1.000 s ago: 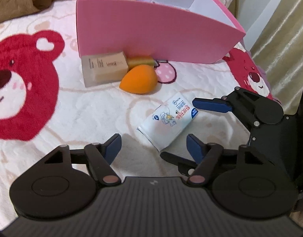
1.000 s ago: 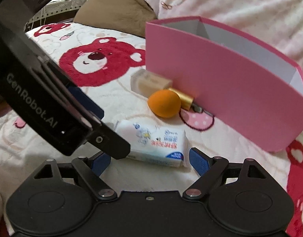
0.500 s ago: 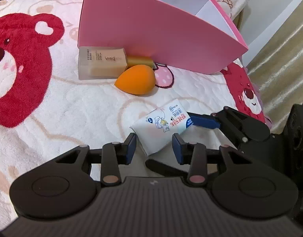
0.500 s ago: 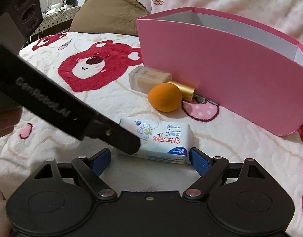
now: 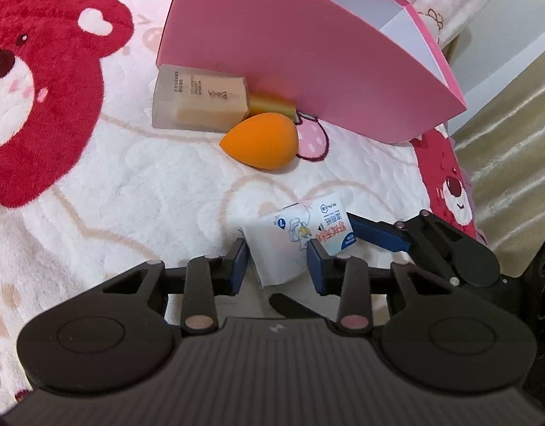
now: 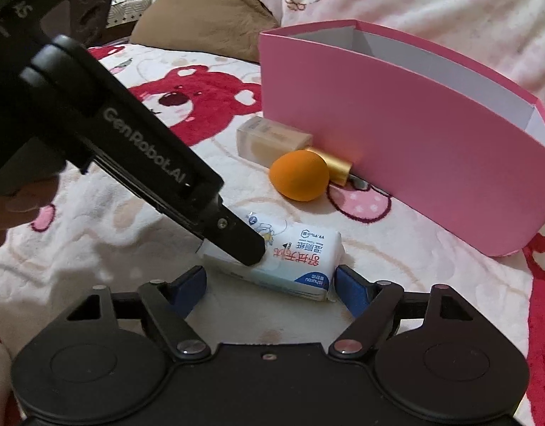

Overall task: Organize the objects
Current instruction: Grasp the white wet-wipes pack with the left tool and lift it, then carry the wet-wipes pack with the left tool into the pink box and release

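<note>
The left gripper (image 5: 278, 261) is clamped on the near end of the wipes pack (image 5: 301, 239), which lies on the blanket (image 5: 130, 184) at lower centre of the left wrist view; the soft pack bulges between the two blue pads. In the right wrist view the same pack (image 6: 293, 255) sits just above the right gripper (image 6: 269, 289), whose jaws are closing with the pack's long side between them. Its right pad looks to be at the pack's corner, the left pad stands clear, so it grips nothing yet.

The step in hand appears to be lifting the pack into the pink box (image 5: 308, 53), which stands open at the upper right of the left view. The sponge (image 5: 260, 145) and the bottle (image 5: 198, 103) lie against the box's near wall, between pack and box.

To do this well:
- One firm grip should do; the right gripper closing across the left one's finger risks a clash, so it is best to stop short or only steady the far end.
- The wrapper is slick and squashy, so the lift should go straight up, slowly, watching for slip.
- The carry should pass above the sponge and bottle and clear the box wall before lowering.
- Release should wait until the pack is inside the rim.
</note>
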